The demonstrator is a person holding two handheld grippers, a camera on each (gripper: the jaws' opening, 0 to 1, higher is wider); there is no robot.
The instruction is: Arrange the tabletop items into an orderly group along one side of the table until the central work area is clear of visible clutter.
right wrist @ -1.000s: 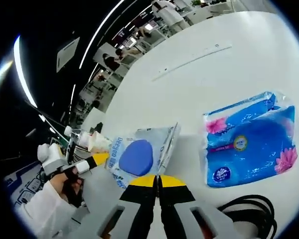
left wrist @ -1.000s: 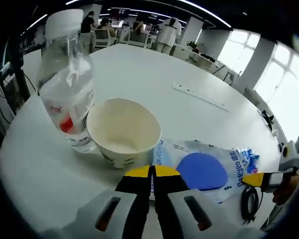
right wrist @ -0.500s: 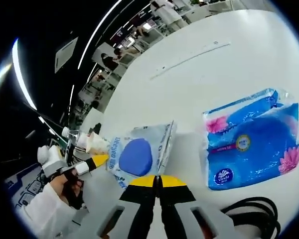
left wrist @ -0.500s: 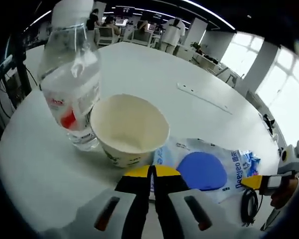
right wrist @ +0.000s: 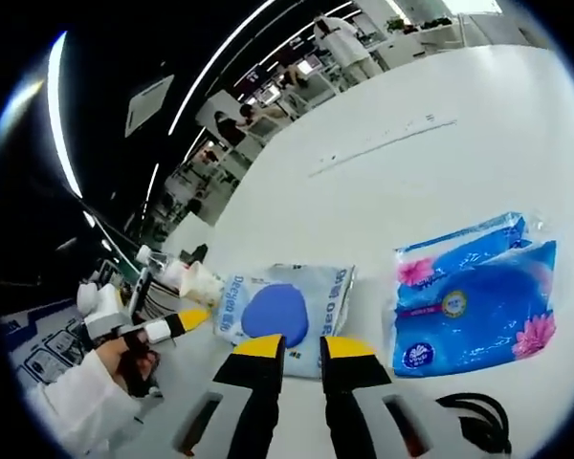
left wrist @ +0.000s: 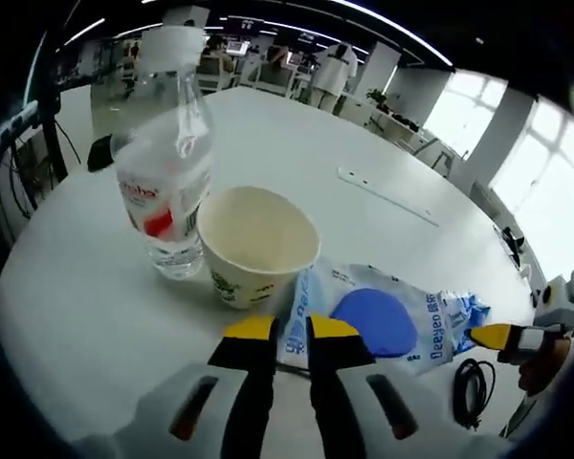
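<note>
Left tool (left wrist: 290,330): bottom centre of the left gripper view, yellow-tipped jaws a narrow gap apart, holding nothing; the near edge of the wipes pack shows in the gap.
Right tool (right wrist: 301,346): bottom centre of the right gripper view, jaws slightly parted, empty, tips just short of the wipes pack; in the left gripper view its yellow tip sits at the right edge (left wrist: 502,336), held in a hand.
Cable (right wrist: 471,421): black loop at the lower right of the right gripper view, just below the tissue pack.
Wipes pack (left wrist: 378,320): clear and blue pouch with a round blue lid, flat on the tabletop just beyond the left tool, right of the cup; lower centre of the right gripper view (right wrist: 285,308).
Tissue pack (right wrist: 476,298): blue with pink flowers, flat at the right of the right gripper view, apart from the wipes pack.
Paper cup (left wrist: 256,246): upright, open, centre of the left gripper view, touching or nearly touching the bottle.
Water bottle (left wrist: 165,186): clear, white cap, red label, upright to the cup's left.
Tabletop (left wrist: 297,134): white, round-edged; a thin white strip (left wrist: 386,194) lies further back, right of centre.
Background: people at desks along the top of the left gripper view.
</note>
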